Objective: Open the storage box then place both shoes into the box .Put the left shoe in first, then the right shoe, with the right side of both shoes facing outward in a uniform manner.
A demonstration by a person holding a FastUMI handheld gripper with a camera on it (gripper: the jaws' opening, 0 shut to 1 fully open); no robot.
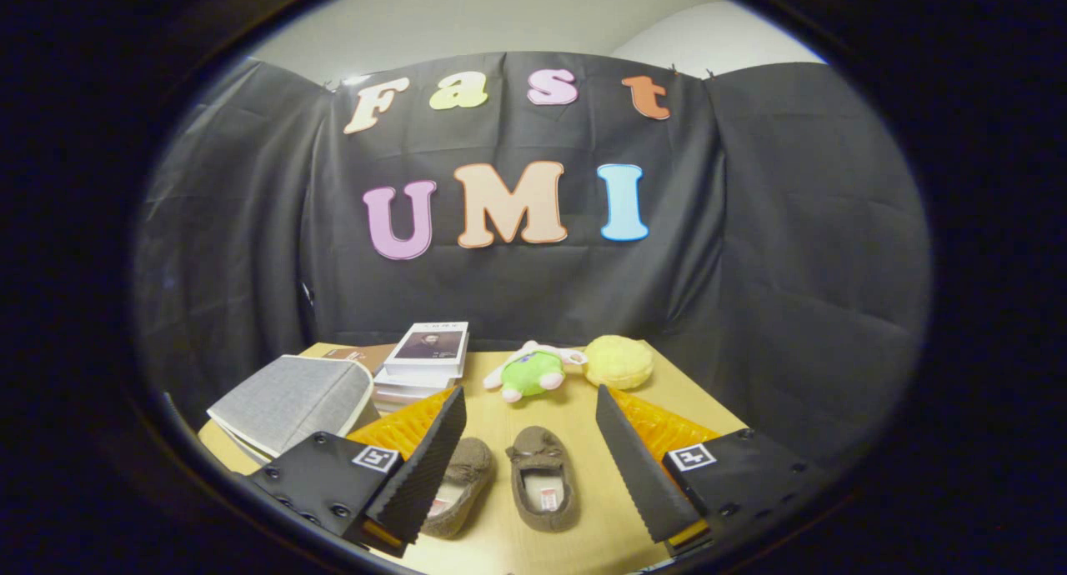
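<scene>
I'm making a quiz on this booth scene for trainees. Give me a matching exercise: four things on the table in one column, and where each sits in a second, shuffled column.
Things:
1. pair of brown shoes
2. grey storage box
3. green plush toy
4. stack of books

Places:
A. beside the yellow plush, beyond the shoes
B. between the open fingers of the hand-held gripper
C. behind the storage box, near the booth wall
D. lid closed, outside the left finger

Pairs: 1-B, 2-D, 3-A, 4-C
</scene>
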